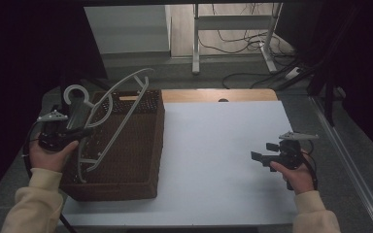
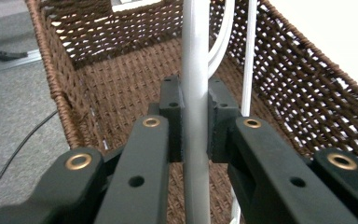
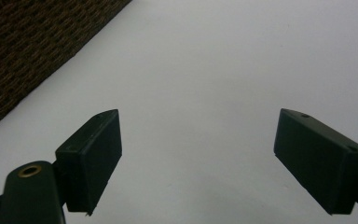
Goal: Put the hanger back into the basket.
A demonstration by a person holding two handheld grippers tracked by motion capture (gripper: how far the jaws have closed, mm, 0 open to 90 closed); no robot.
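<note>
A pale grey plastic clothes hanger (image 1: 80, 110) is held tilted above a brown wicker basket (image 1: 158, 141) at the table's left. My left gripper (image 1: 85, 130) is shut on the hanger near its neck, just below the hook. In the left gripper view the hanger's stem (image 2: 196, 70) runs straight up between the closed black jaws of that gripper (image 2: 196, 116), with the basket's woven inside (image 2: 121, 79) behind. My right gripper (image 1: 258, 156) hovers over the white table (image 1: 213, 145) at the right, open with nothing in it (image 3: 198, 158).
The basket's dark side (image 3: 28, 56) lies off to the upper left in the right gripper view. A wooden strip (image 1: 218, 95) borders the table's far edge. Beyond it, metal desk legs and loose cables (image 1: 233, 29) stand on the floor.
</note>
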